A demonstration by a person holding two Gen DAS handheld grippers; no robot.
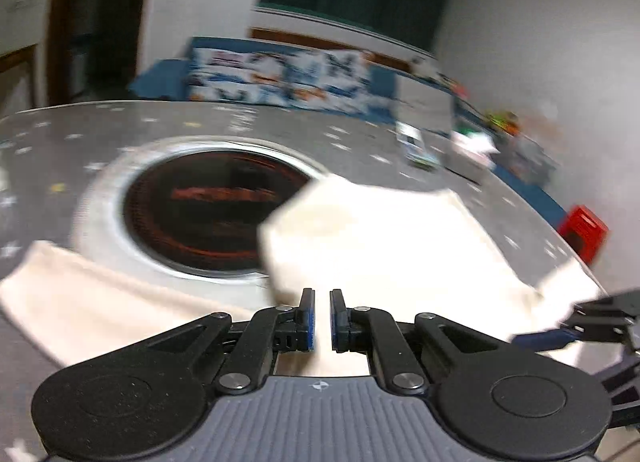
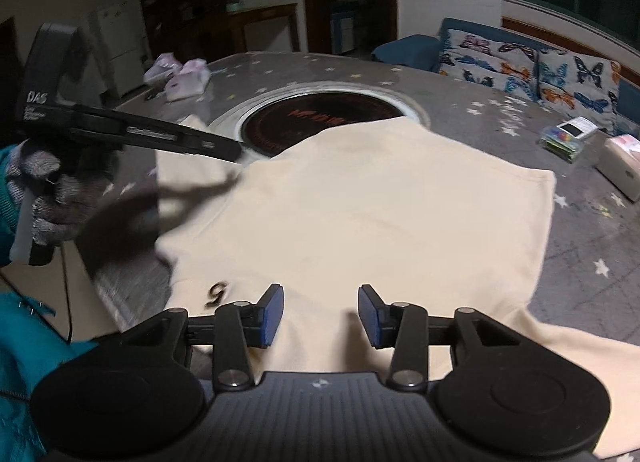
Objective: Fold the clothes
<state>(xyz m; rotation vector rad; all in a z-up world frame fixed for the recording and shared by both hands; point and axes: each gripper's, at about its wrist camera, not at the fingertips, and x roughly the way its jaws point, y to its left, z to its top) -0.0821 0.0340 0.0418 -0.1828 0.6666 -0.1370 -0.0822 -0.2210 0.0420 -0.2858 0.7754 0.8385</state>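
A cream garment (image 2: 372, 206) lies spread on the grey star-patterned table (image 2: 580, 246), partly over the round black hob (image 2: 320, 118). It also shows in the left wrist view (image 1: 384, 238), with a folded-over flap raised near its left edge. My left gripper (image 1: 322, 318) sits low over the garment with its jaws nearly closed; whether cloth is pinched between them is unclear. It appears blurred at the left of the right wrist view (image 2: 224, 178), at the garment's left edge. My right gripper (image 2: 320, 314) is open above the garment's near edge, by a small dark mark (image 2: 218, 294).
A sleeve (image 1: 100, 302) trails to the left over the table. The black hob (image 1: 208, 206) sits in the table's middle. Boxes (image 2: 618, 166) and a small packet (image 2: 568, 134) lie at the table's right, pink packets (image 2: 180, 76) at the far left. A butterfly-print sofa (image 2: 532, 66) stands behind.
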